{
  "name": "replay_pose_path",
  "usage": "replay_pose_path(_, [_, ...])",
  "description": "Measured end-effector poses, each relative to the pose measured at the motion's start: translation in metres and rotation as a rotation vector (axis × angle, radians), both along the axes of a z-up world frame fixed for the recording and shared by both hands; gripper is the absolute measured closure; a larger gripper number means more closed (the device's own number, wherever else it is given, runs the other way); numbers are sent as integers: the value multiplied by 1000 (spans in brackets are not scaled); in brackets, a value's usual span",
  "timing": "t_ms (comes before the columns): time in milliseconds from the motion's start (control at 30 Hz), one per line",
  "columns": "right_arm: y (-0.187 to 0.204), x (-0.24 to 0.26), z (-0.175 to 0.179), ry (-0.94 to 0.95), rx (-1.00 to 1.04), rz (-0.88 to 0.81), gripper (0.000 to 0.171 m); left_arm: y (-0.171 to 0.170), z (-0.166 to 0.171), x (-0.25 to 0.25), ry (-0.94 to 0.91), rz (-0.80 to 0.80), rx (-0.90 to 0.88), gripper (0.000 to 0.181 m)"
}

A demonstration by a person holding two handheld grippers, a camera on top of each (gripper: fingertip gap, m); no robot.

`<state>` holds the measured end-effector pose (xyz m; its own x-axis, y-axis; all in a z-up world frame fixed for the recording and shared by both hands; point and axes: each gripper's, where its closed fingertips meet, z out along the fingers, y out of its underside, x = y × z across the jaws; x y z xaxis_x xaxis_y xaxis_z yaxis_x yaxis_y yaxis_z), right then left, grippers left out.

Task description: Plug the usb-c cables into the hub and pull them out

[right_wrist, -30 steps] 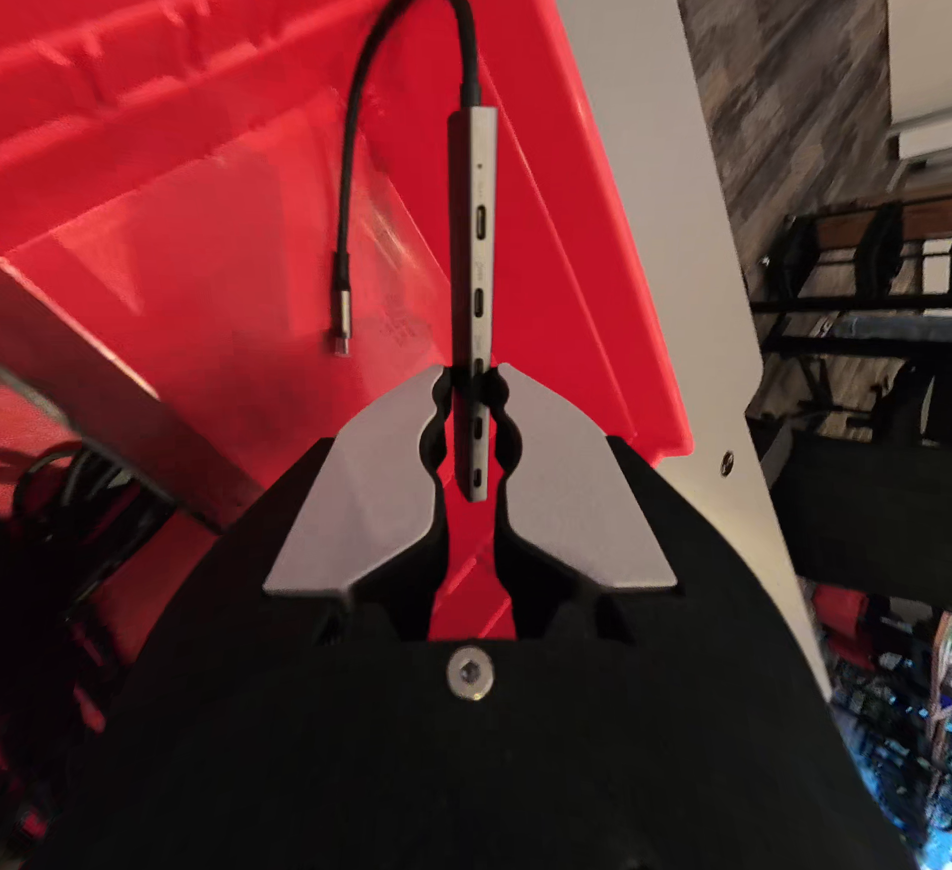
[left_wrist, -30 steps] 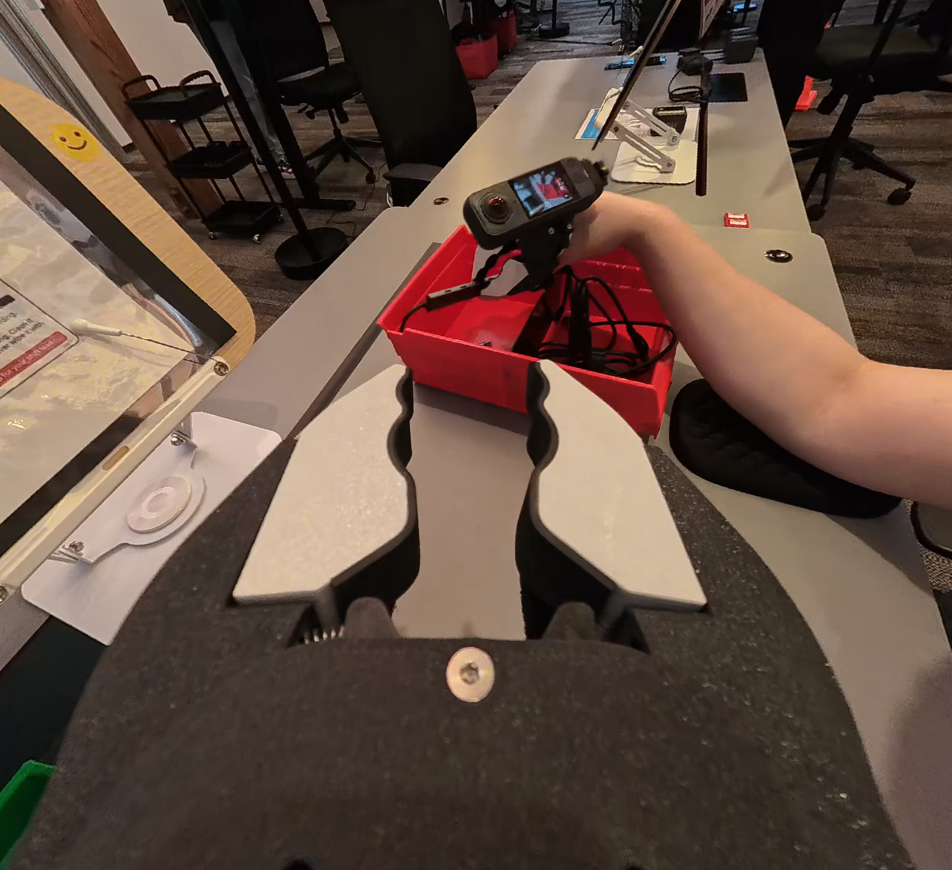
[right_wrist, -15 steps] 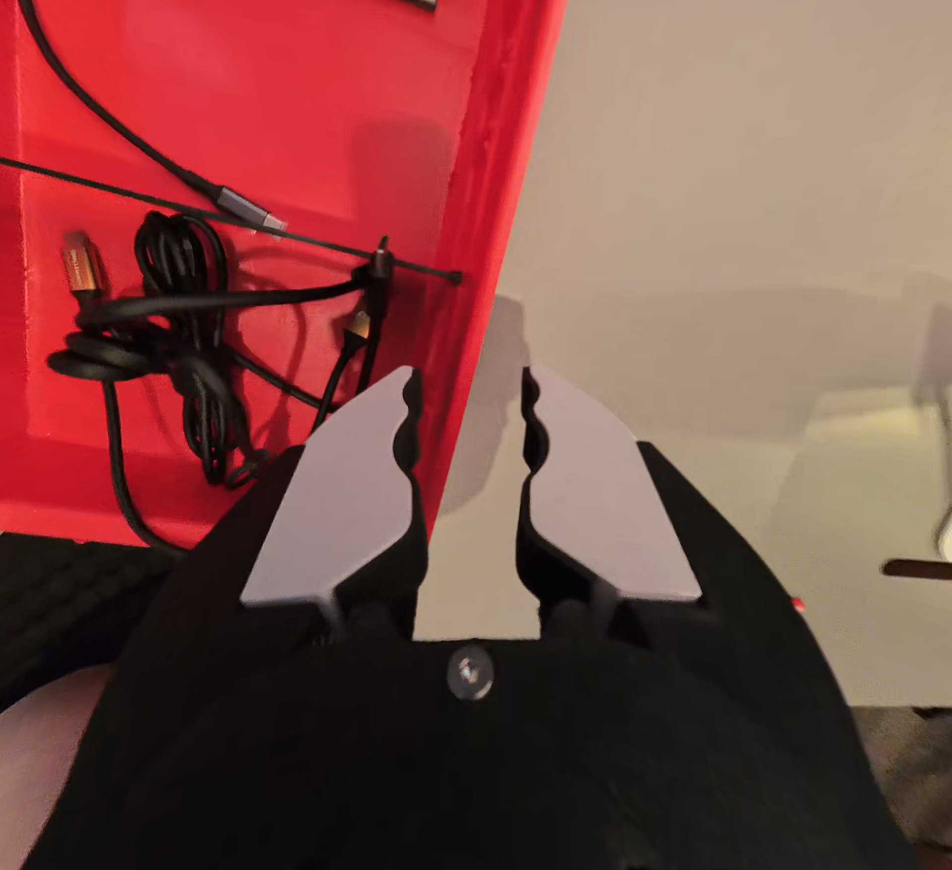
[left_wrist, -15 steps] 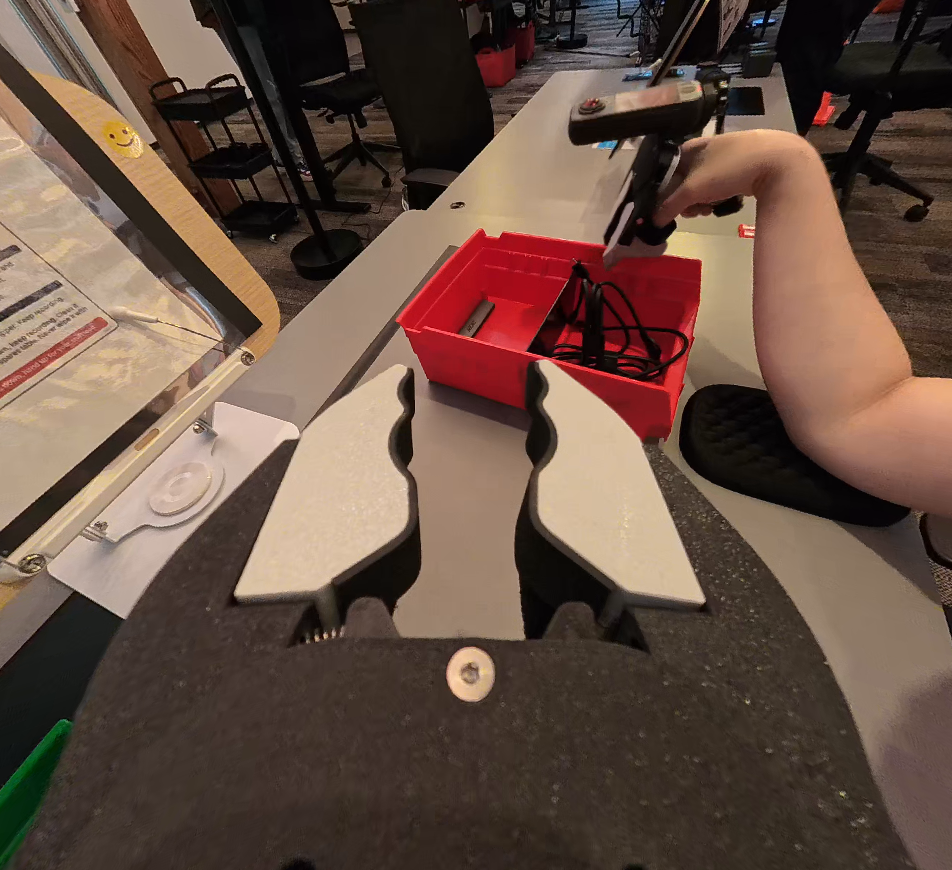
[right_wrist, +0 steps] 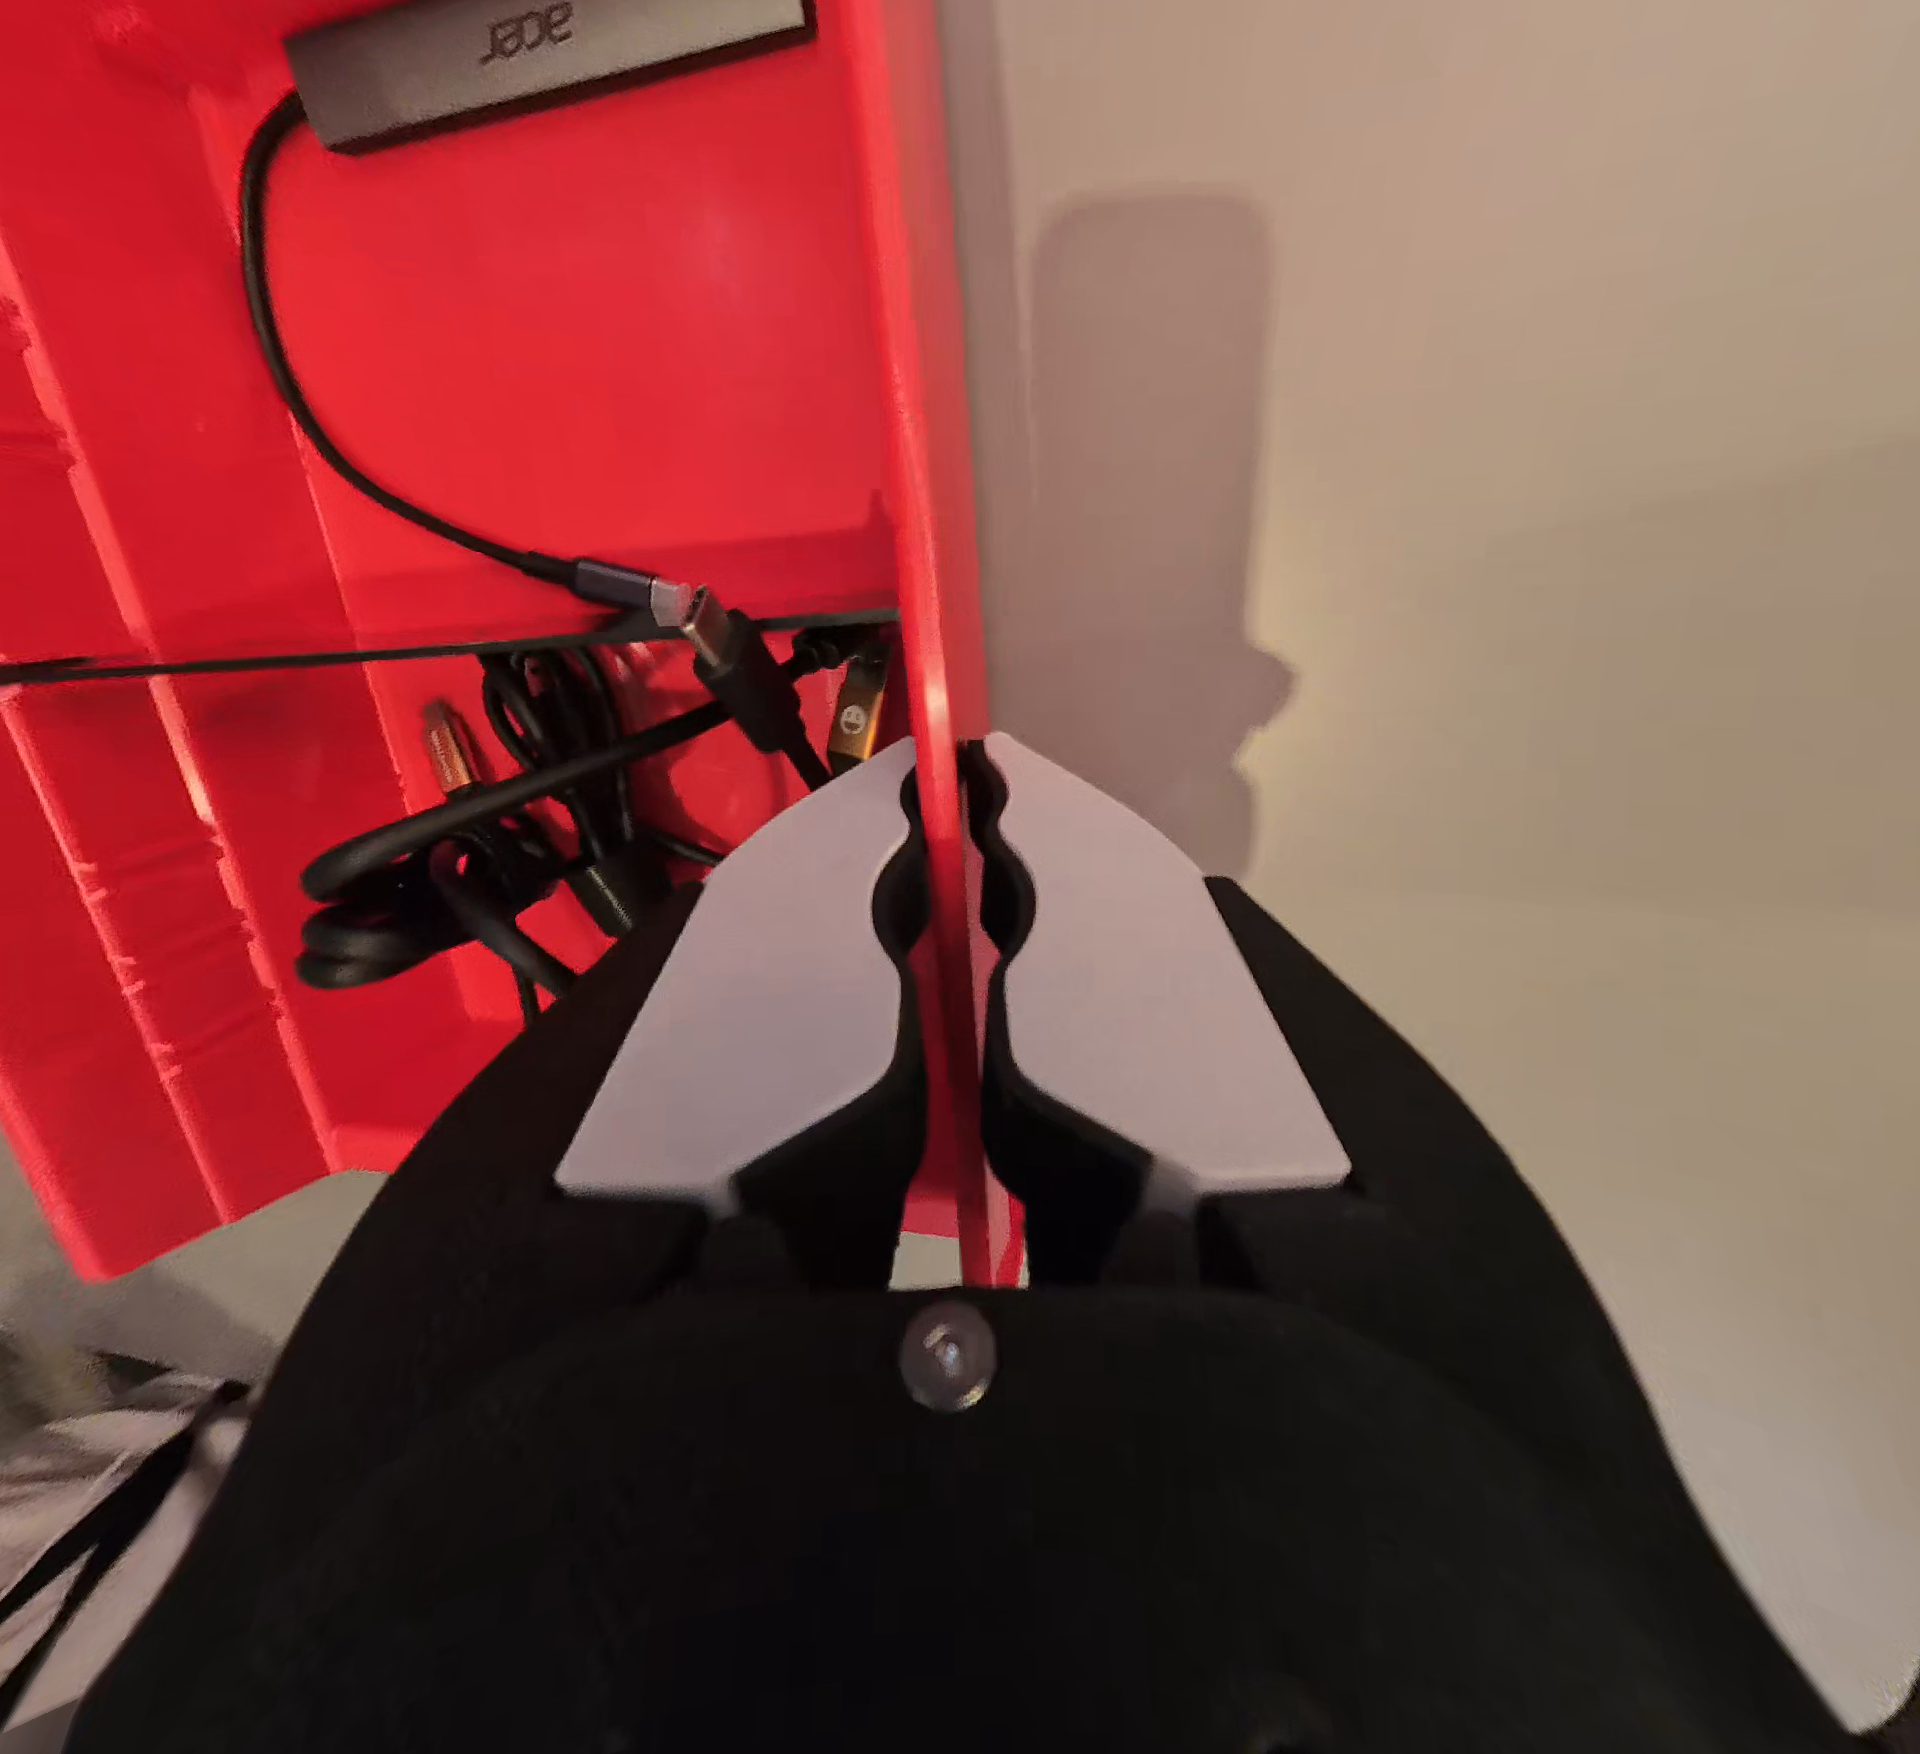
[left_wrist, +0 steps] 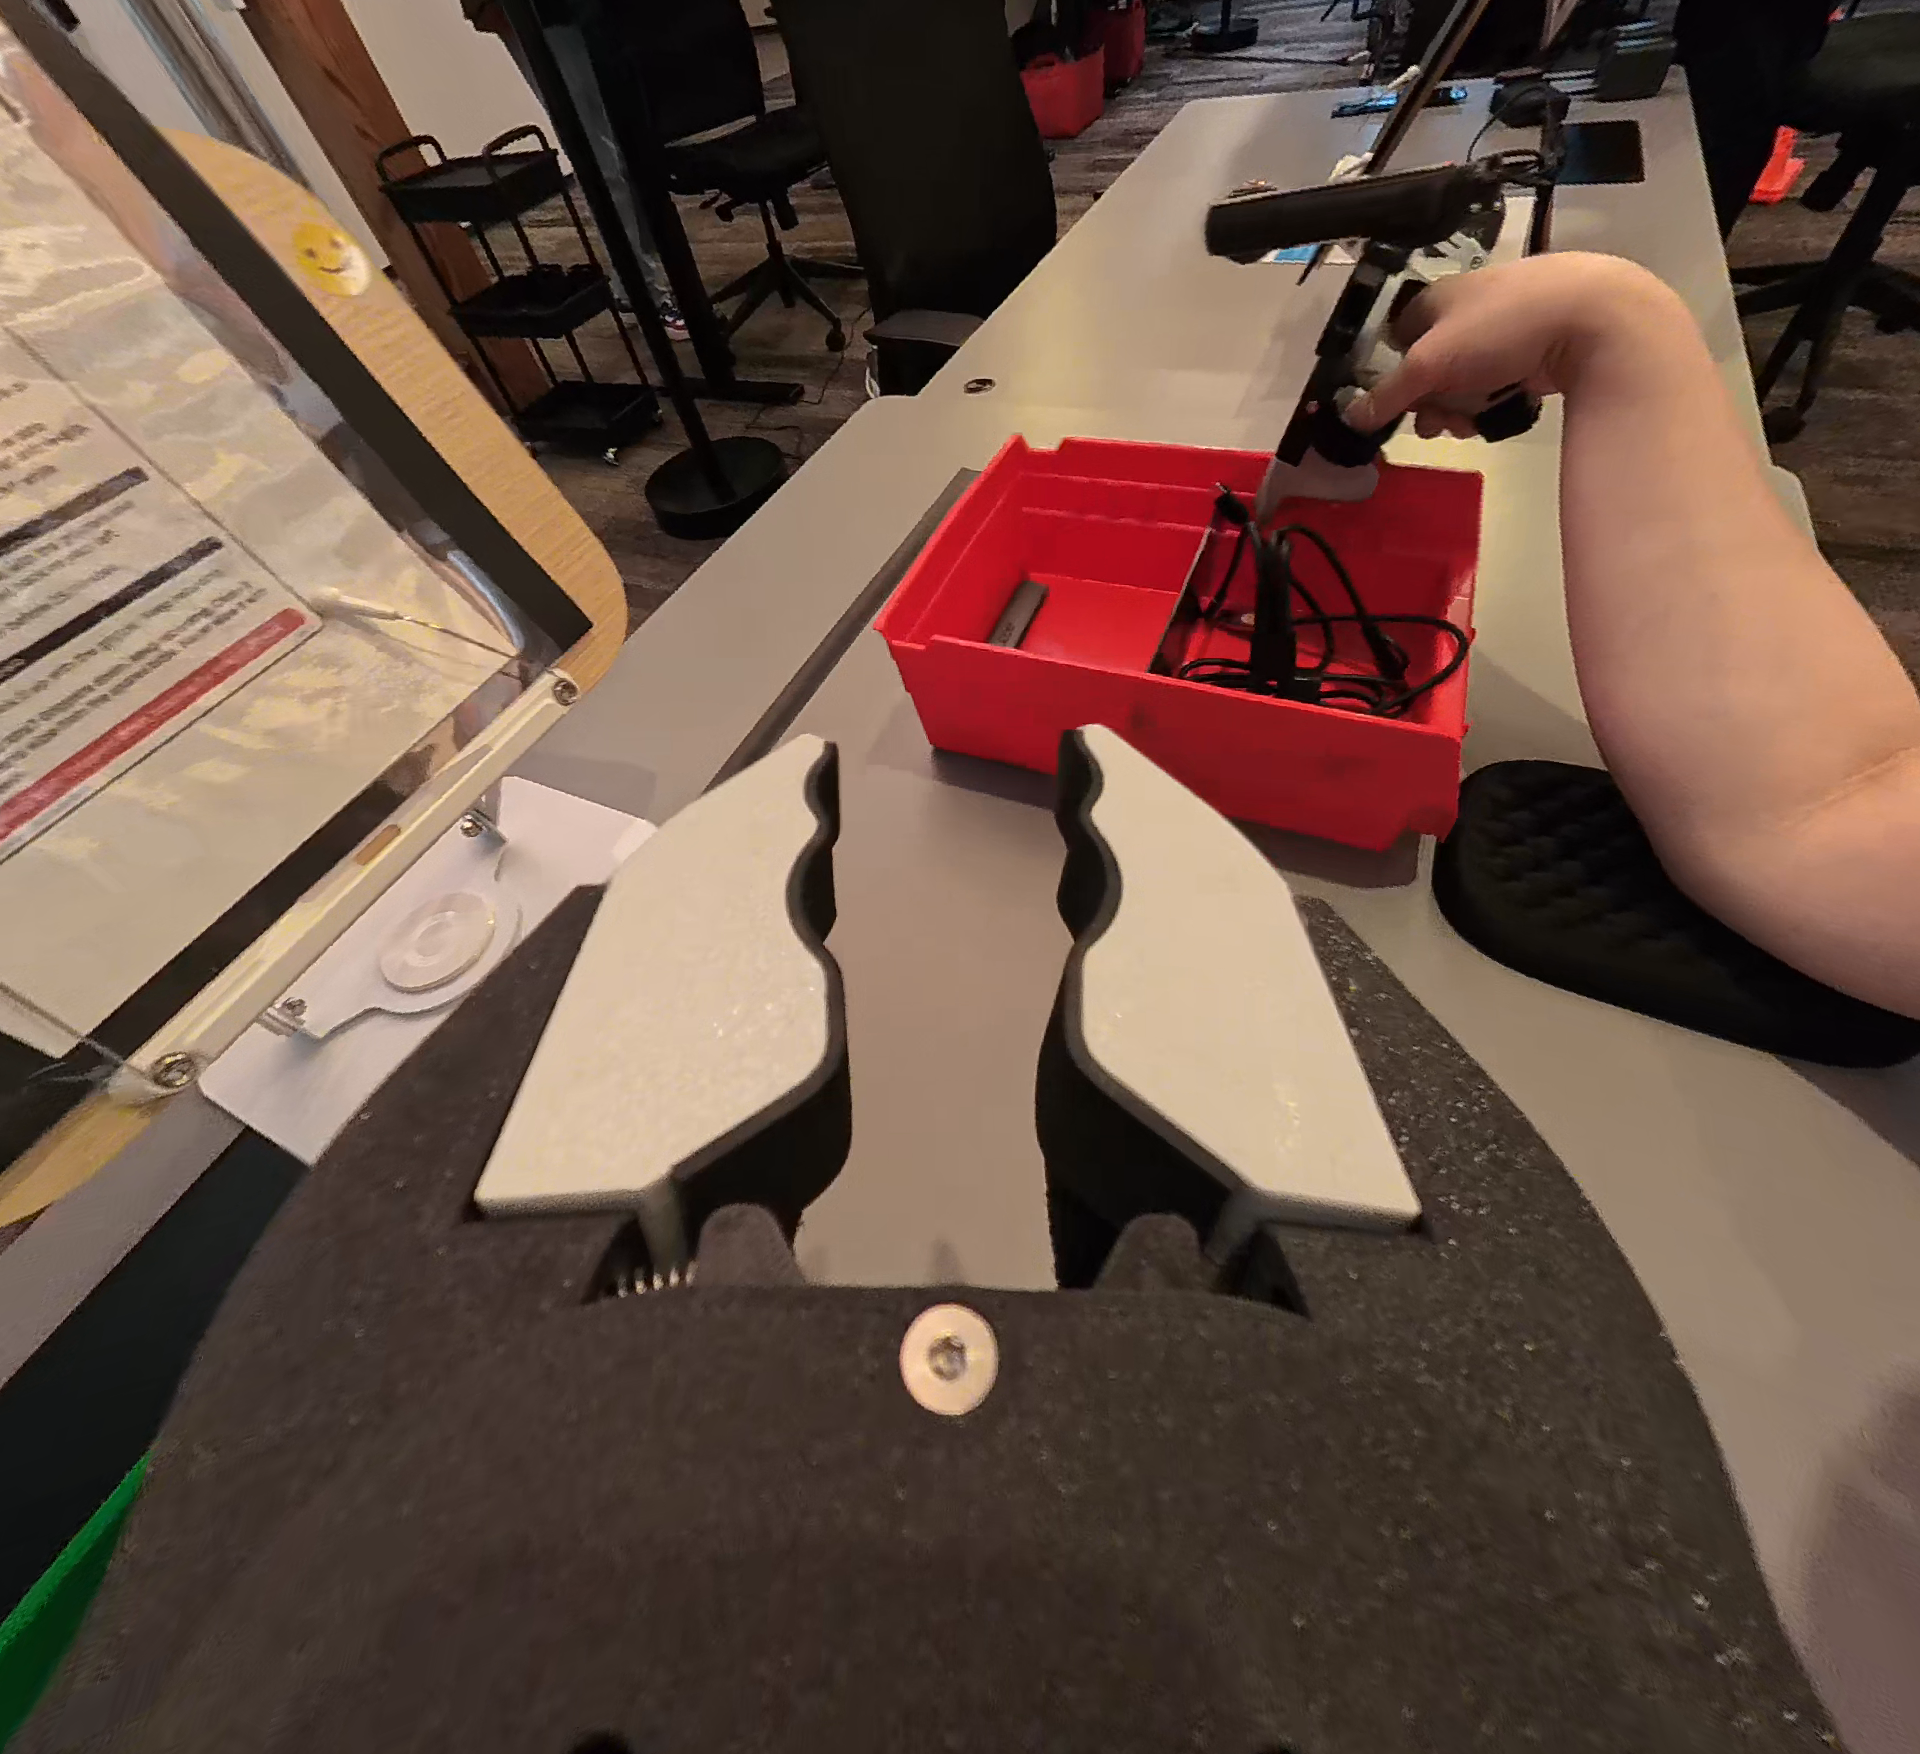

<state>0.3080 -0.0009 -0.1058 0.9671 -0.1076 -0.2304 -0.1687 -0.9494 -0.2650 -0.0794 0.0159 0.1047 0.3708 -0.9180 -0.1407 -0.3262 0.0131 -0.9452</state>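
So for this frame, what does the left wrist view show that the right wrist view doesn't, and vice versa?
Only the left wrist view: the open, empty left gripper, the hand holding the right gripper, and a black pad.

Only the right wrist view: the right gripper's fingers closed on the red bin's wall, and the hub's plug at the divider.

Both: bin, hub, tangled cables.

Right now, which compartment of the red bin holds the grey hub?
The compartment with the bare red floor: the grey hub lies there alone in the red bin; the other side of the divider holds tangled black cables.
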Motion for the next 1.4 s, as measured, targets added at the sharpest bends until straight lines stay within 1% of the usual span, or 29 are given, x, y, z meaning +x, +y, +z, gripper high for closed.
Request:
replay_pose_path(100, [-5, 1, 0, 16, -12, -34, 165, 3, 6, -8, -30, 16, -2, 142])
replay_pose_path(200, [-7, 1, -1, -16, -34, -30, 166, 5, 10, -15, -44, 31, 4, 143])
replay_pose_path(300, [-6, 2, -1, -24, -39, -29, 166, 13, 11, -30, -24, 89, 26, 143])
replay_pose_path(367, [-6, 2, -1, -20, -29, -17, 165, 26, 12, -55, 6, 195, 45, 143])
replay_pose_path(467, [-6, 4, 1, -21, -19, -10, 162, 52, 6, -116, 88, 452, 43, 142])
replay_pose_path(533, [-3, 7, 8, -32, 9, -34, 159, 63, -4, -161, 151, 617, 3, 142])
replay_pose_path(600, [0, 12, 19, -63, 55, -62, 150, 69, -14, -192, 172, 704, -55, 141])
replay_pose_path(633, [2, 15, 27, -83, 83, -77, 145, 70, -20, -198, 164, 704, -93, 141])
replay_pose_path(667, [3, 17, 35, -105, 117, -92, 144, 69, -27, -200, 152, 678, -151, 141])
replay_pose_path(767, [9, 18, 68, -165, 243, -115, 142, 59, -52, -186, 141, 536, -371, 139])
replay_pose_path(833, [12, 16, 90, -207, 325, -122, 140, 58, -65, -174, 163, 491, -470, 141])
replay_pose_path(933, [14, 5, 115, -256, 418, -93, 140, 66, -94, -166, 312, 526, -522, 140])
replay_pose_path(1033, [16, -8, 130, -302, 462, -51, 140, 73, -122, -163, 485, 566, -555, 138])
replay_pose_path(1100, [18, -16, 136, -327, 477, -21, 140, 75, -137, -161, 563, 578, -584, 148])
replay_pose_path(1133, [19, -20, 138, -337, 480, -4, 140, 76, -143, -159, 587, 578, -600, 148])
replay_pose_path(1200, [21, -27, 139, -350, 479, 28, 140, 79, -151, -163, 637, 609, -613, 149])
replay_pose_path(1233, [22, -30, 139, -357, 475, 43, 140, 80, -155, -166, 660, 626, -618, 154])
replay_pose_path(1267, [23, -33, 139, -364, 472, 56, 140, 80, -157, -167, 672, 622, -628, 165])
replay_pose_path(1300, [24, -35, 139, -370, 471, 68, 140, 79, -158, -166, 668, 600, -639, 170])
replay_pose_path(1400, [27, -41, 138, -378, 467, 94, 140, 83, -150, -173, 650, 620, -608, 177])
